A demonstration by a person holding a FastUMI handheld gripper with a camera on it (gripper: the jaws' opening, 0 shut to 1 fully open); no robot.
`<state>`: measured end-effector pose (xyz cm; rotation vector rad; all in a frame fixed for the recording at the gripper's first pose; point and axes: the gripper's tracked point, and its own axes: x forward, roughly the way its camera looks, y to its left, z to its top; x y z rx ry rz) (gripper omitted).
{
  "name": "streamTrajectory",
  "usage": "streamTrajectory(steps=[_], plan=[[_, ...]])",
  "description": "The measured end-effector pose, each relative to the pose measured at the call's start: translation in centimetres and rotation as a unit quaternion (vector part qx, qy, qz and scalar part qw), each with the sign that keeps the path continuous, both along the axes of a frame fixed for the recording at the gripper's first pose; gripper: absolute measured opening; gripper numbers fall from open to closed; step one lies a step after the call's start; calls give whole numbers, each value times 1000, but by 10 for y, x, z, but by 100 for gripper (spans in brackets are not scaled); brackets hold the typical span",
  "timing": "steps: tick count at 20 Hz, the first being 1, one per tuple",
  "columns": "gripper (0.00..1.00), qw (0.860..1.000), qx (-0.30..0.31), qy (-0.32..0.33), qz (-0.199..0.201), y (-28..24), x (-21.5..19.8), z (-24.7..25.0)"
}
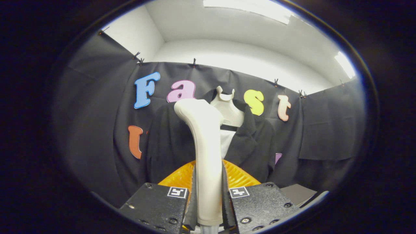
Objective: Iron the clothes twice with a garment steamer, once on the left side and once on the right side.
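Booth wall [94, 136]: black cloth, pinned along top w/ small clips, stood behind everything; white room wall and ceiling w/ light panels showed above it.

Jacket [169, 143]: dark, hung on a mannequin, front open; left half lay behind and to the left of the steamer, lapel side [253, 143] to the right of it. White shirt panel [226, 141] showed in the opening betw. the two halves.

Garment steamer [206, 162]: cream/white handheld unit, upright, handle running up from betw. the fingers, head [195, 110] bent over at top toward the left, in front of jacket's left half. Whether head touched the cloth: cannot tell.

Orange ribbed part [239, 177]: sat just beyond the fingers, either side of the handle base; what it belonged to unclear.

Gripper [208, 208]: clenched on the steamer handle, a finger pressed against each side; fingers [156, 204] carried small square markers.

Mannequin neck [227, 107]: pale, stood just right of steamer head, above the shirt panel.

Grey surface [297, 191]: low, right of the fingers.
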<state>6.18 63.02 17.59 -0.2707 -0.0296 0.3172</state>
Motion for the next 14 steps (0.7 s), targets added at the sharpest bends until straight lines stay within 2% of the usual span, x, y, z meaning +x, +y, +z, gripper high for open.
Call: streamTrajectory(steps=[4,14], plan=[[34,1000,-12,-4,0,12,13,-7],[34,999,-50,-2,-8,3,21,-34]])
